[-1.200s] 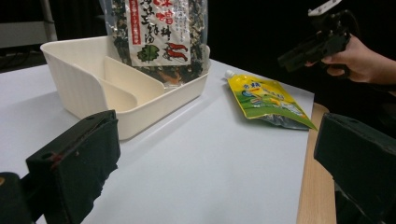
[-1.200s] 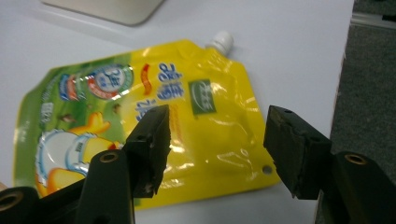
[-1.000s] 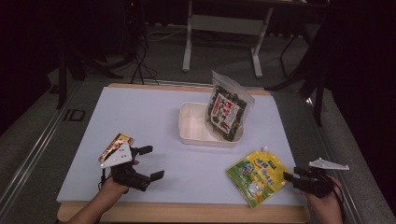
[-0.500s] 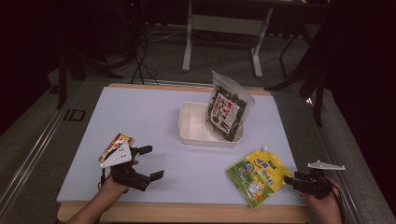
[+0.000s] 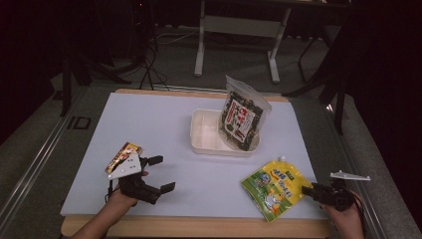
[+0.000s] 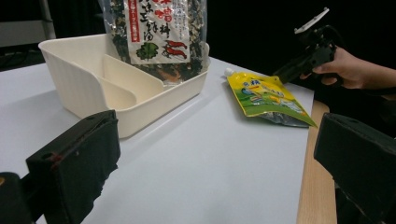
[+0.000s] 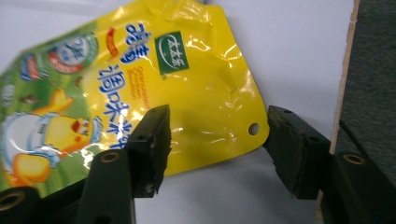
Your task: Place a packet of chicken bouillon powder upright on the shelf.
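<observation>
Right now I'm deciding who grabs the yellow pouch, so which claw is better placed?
Right. The right claw is open with the yellow spouted pouch corner between its jaws, untouched. The left claw is open across the table near the small snack packet.

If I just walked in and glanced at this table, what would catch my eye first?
Probably the bright yellow pouch lying flat at the table's near right corner, with the right gripper open at its edge. Behind it, a dark snack bag leans upright in a cream tray at the table's middle.
</observation>
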The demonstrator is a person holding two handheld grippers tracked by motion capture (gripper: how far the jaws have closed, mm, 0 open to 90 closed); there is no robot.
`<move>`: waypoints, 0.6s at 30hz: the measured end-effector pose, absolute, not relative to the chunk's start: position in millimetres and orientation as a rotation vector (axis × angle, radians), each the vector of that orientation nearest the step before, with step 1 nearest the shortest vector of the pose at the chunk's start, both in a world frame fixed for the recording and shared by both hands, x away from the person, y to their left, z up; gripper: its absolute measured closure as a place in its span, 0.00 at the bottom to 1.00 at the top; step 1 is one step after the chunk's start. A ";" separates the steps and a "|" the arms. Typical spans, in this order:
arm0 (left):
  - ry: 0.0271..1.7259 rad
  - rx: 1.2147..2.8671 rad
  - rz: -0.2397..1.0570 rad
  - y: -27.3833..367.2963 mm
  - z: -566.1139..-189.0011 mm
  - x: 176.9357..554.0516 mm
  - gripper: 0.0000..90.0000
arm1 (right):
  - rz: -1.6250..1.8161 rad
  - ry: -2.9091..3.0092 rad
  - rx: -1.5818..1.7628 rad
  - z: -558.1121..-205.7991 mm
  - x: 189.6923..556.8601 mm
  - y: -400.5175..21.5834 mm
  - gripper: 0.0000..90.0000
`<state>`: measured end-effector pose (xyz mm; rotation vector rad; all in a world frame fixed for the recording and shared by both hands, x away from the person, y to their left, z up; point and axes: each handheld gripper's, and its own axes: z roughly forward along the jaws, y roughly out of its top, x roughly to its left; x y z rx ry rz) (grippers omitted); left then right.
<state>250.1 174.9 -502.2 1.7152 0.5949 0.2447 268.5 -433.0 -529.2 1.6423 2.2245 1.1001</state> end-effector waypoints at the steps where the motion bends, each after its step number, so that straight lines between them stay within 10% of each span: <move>1: 0.596 1.715 0.244 174.8 -502.3 250.3 0.01 | 1.121 2.217 1.645 -528.5 268.2 -434.0 0.48; 18: 0.595 1.721 0.242 174.1 -503.0 251.0 0.01 | 1.246 2.281 1.671 -523.2 280.4 -412.3 0.74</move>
